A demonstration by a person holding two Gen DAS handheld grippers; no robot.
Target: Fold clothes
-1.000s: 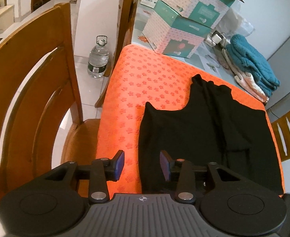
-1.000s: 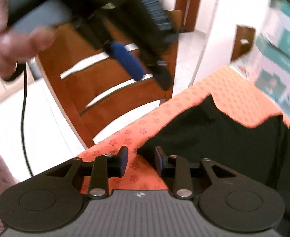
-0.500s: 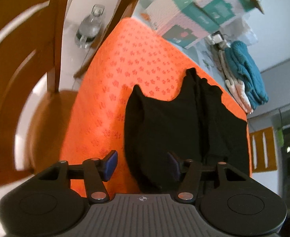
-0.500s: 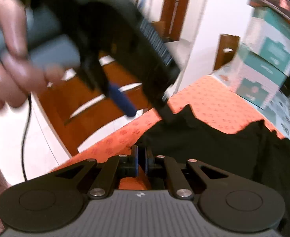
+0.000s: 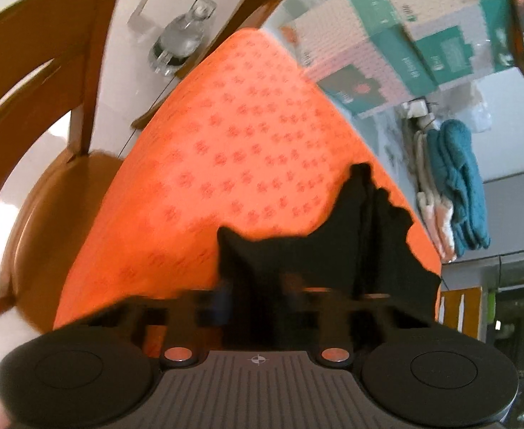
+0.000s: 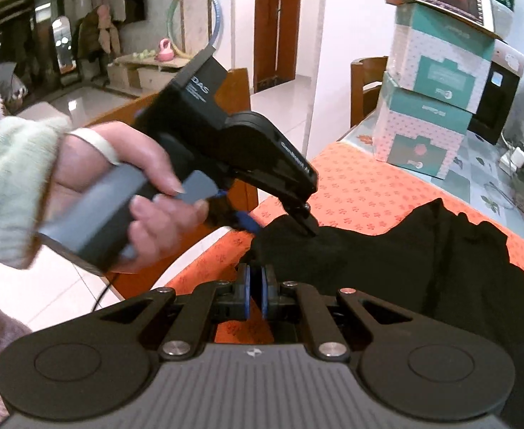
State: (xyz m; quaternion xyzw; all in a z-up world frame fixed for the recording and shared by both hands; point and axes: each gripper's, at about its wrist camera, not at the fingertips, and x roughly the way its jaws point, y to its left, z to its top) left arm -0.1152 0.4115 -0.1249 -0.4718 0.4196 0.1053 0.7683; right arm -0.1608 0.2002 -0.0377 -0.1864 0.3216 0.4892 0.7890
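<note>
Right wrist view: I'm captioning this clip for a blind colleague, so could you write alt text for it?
The right gripper, shut, pinches the near edge of a black garment lying on an orange patterned cloth. Just beyond, a hand holds the left gripper, which has just been closing on the same garment. Stacked teal-and-white boxes stand behind.
</note>
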